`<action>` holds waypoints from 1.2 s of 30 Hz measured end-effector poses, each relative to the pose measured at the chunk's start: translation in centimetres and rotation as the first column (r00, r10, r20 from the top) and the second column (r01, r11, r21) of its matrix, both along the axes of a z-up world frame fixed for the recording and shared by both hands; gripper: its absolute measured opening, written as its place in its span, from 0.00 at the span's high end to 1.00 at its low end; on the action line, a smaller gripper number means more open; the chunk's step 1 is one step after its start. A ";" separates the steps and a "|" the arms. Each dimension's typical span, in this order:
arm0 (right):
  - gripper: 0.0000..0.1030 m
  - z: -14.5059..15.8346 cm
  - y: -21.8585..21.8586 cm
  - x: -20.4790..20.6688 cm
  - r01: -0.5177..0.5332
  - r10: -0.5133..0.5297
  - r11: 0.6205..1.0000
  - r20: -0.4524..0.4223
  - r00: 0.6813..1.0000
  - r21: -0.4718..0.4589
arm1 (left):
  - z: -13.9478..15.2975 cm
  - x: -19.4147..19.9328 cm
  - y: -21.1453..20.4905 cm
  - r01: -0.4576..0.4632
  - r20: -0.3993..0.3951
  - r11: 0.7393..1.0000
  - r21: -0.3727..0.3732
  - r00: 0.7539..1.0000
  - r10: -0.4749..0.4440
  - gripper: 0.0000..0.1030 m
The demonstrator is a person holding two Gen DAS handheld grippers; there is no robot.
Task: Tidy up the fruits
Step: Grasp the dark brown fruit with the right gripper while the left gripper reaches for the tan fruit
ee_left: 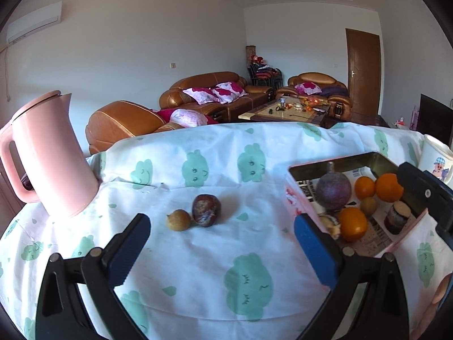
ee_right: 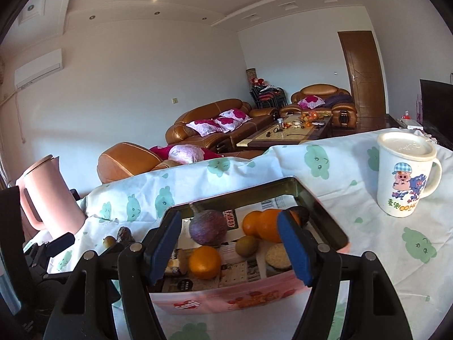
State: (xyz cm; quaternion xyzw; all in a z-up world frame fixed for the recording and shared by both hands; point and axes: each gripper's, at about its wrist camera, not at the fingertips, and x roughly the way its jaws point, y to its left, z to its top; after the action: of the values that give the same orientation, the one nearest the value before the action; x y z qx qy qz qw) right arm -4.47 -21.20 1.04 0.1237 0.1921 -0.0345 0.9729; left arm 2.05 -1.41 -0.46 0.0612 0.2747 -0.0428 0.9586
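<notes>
Two fruits left outside: dark fruit (ee_left: pixel 206 210) touching small tan fruit (ee_left: pixel 178 220) on the cloth (ee_left: pixel 226 255), near the tin (ee_left: pixel 334 162) already holding oranges (ee_left: pixel 389 187) and others. Left gripper (ee_left: pixel 222 240) spread, empty, aimed at the pair, probably for pickup. Right gripper (ee_right: pixel 229 243) spread, empty, above the tin; kettle (ee_left: pixel 48 158) and mug (ee_right: pixel 405 178) standing apart.
</notes>
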 end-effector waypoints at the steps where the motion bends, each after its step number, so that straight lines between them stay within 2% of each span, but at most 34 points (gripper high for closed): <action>1: 0.31 0.0 0.7 0.1 -0.012 0.012 1.000 0.000 1.000 -0.001 | -0.1 0.3 0.8 -0.017 -0.002 1.000 0.005 1.000 0.017 0.00; 9: 0.31 -0.4 7.3 2.9 -0.131 0.130 0.991 -0.048 0.990 -0.032 | -0.7 3.3 8.5 -0.186 -0.044 0.983 0.002 0.982 0.186 0.00; 14: 0.31 -0.9 10.7 5.7 -0.199 0.196 0.980 -0.107 0.975 -0.018 | -0.8 4.6 11.5 -0.272 -0.038 0.961 0.044 0.961 0.273 0.00; 18: 0.31 -1.2 13.6 8.2 -0.266 0.260 0.964 -0.157 0.953 -0.022 | -1.1 5.3 13.3 -0.326 -0.066 0.945 0.028 0.943 0.327 0.00; 19: 0.32 -1.3 14.3 8.8 -0.278 0.270 0.960 -0.169 0.948 -0.025 | -1.2 5.4 13.7 -0.335 -0.073 0.942 0.022 0.939 0.336 0.00; 23: 0.55 -2.3 16.1 12.2 -0.298 0.285 0.954 -0.267 0.920 -0.008 | -1.5 5.6 14.2 -0.349 -0.076 0.937 0.033 0.933 0.351 0.00; 31: 0.56 -5.2 16.2 16.8 -0.274 0.286 0.958 -0.423 0.860 0.091 | -1.2 5.4 13.7 -0.321 -0.060 0.946 0.054 0.944 0.324 0.00; 32: 0.56 -5.1 16.0 16.8 -0.269 0.285 0.958 -0.415 0.864 0.097 | -1.2 5.4 13.8 -0.319 -0.059 0.946 0.054 0.945 0.322 0.00; 34: 0.56 -5.2 16.2 16.8 -0.279 0.287 0.957 -0.421 0.861 0.082 | -1.1 5.4 13.7 -0.319 -0.056 0.946 0.053 0.945 0.322 0.00; 36: 0.63 -5.1 16.9 16.5 -0.300 0.291 0.953 -0.432 0.854 0.049 | -1.1 5.3 13.9 -0.319 -0.060 0.947 0.046 0.945 0.321 0.00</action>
State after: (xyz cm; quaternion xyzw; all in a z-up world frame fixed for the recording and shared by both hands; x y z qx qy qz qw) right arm 12.04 -4.35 -4.03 0.0723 0.4201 0.0866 0.9004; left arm 7.38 12.45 -1.55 0.0315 0.3135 0.1163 0.9419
